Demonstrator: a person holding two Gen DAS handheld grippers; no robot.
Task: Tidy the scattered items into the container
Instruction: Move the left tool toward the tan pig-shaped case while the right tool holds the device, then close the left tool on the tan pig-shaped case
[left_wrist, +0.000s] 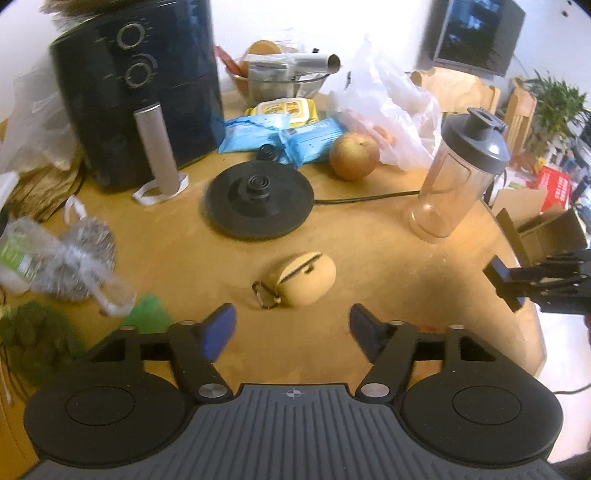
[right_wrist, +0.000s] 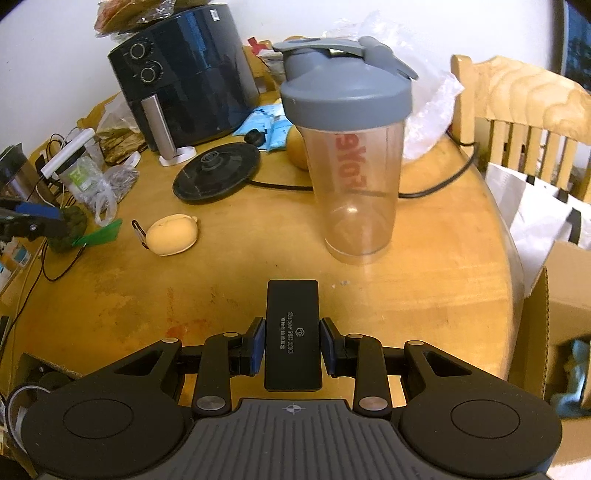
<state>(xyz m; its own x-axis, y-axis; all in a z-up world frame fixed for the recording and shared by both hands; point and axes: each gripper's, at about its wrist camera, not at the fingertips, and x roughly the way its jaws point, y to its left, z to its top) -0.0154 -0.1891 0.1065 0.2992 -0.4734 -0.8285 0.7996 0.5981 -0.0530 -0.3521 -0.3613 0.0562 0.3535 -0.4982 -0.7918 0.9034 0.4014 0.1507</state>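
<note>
My left gripper (left_wrist: 292, 328) is open and empty, just short of a tan zip pouch (left_wrist: 306, 277) with a metal clip lying on the round wooden table (left_wrist: 388, 280). The pouch also shows in the right wrist view (right_wrist: 170, 234). My right gripper (right_wrist: 291, 341) is shut on a flat black box (right_wrist: 293, 332) with white lettering, held above the table's near edge. It appears at the right edge of the left wrist view (left_wrist: 517, 284). A cardboard box (right_wrist: 554, 317) stands open beside the table on the right; it also shows in the left wrist view (left_wrist: 539, 225).
A clear shaker bottle (right_wrist: 351, 147) with a grey lid stands ahead of my right gripper. A black kettle base (left_wrist: 260, 201), an apple (left_wrist: 354, 156), blue packets (left_wrist: 280, 136), a black air fryer (left_wrist: 136, 92) and plastic bags (left_wrist: 55, 254) crowd the table. A wooden chair (right_wrist: 517, 107) stands at the right.
</note>
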